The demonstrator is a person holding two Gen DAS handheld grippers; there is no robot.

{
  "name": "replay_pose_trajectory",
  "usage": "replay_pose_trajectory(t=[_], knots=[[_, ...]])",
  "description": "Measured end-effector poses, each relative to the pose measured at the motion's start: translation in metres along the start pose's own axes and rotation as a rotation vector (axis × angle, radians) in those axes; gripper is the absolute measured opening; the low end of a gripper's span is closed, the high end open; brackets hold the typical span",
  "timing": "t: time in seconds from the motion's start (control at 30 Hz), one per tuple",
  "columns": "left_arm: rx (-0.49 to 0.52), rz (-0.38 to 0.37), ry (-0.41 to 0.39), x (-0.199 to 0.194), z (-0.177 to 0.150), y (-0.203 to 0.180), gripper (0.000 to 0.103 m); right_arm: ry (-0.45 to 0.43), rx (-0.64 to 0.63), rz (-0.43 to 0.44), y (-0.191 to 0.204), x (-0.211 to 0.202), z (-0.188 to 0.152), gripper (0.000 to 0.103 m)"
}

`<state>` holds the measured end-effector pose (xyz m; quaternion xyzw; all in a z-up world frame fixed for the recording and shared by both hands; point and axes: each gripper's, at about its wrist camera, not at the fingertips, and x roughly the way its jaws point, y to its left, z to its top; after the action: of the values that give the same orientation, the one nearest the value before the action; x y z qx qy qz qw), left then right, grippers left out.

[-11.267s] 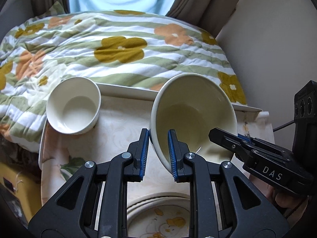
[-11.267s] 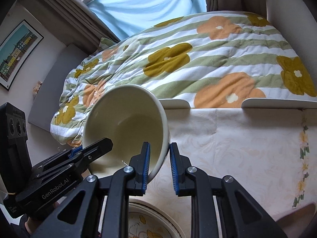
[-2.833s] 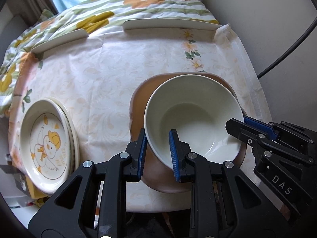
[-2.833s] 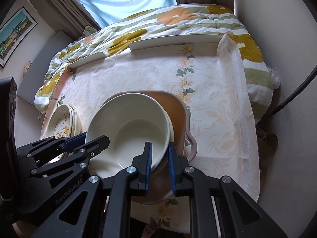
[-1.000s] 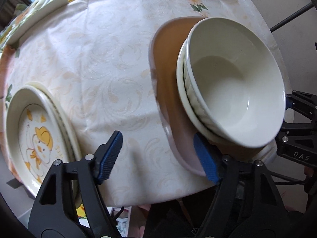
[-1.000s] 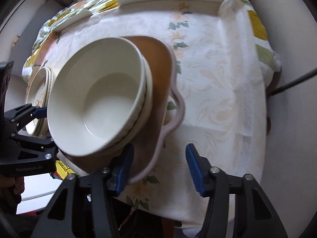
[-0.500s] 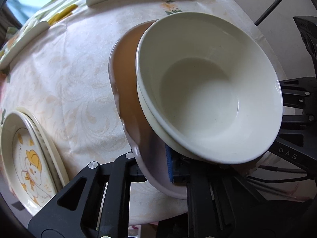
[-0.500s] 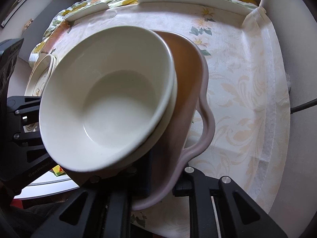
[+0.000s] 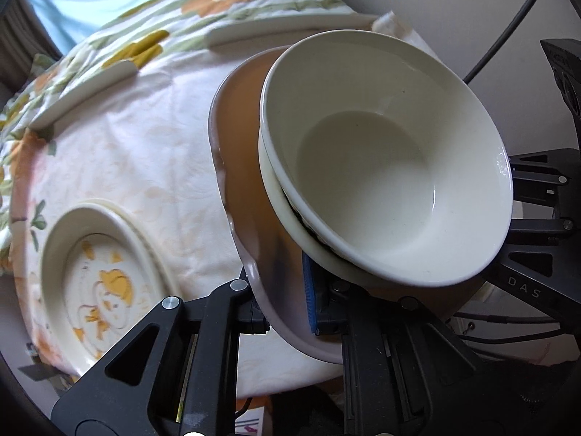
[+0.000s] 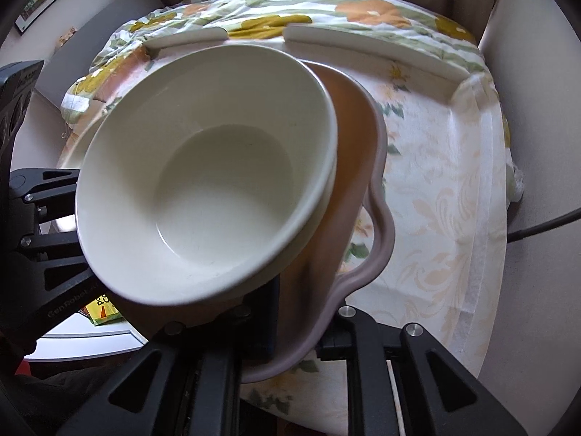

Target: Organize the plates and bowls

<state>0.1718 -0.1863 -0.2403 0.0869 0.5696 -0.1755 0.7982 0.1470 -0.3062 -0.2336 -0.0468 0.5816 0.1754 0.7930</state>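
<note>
Over the near edge of the cloth-covered surface (image 9: 120, 167), the left claw (image 9: 283, 290) is clamped on the rim of a brown tray with a raised lip (image 9: 239, 167), which carries two stacked cream ceramic bowls (image 9: 385, 167); printed cream plates (image 9: 101, 276) sit by the surface's left edge. From the right wrist, the right claw (image 10: 301, 330) is pinched shut on the tray's (image 10: 366, 196) opposite rim beside its scalloped handle, bowls (image 10: 203, 174) atop.
</note>
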Motion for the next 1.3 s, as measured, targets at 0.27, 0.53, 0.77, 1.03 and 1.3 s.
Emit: replay_pose_trajectory(t=[0.27,0.53,0.77,1.03,1.3], knots=[[0.007,0.016,-0.037,-0.050,-0.023,0.077,0.011,-0.049,-0.019,-0.008,0.081,-0.013,0.034,0.014],[0.008,0.036,0.013,-0.058,-0.068,0.160,0.011,-0.025,-0.006,0.029,0.160,0.018,0.049,0.014],[0.011,0.031,0.041,-0.042,-0.091,0.196,0.011,0.013,-0.003,0.028,0.192,0.046,0.049,0.014],[0.023,-0.002,0.055,-0.027,-0.096,0.199,0.011,0.024,0.023,0.005,0.196,0.057,0.046,0.014],[0.035,0.005,0.048,-0.025,-0.096,0.203,0.011,0.008,0.038,0.018,0.195,0.059,0.045,0.014]])
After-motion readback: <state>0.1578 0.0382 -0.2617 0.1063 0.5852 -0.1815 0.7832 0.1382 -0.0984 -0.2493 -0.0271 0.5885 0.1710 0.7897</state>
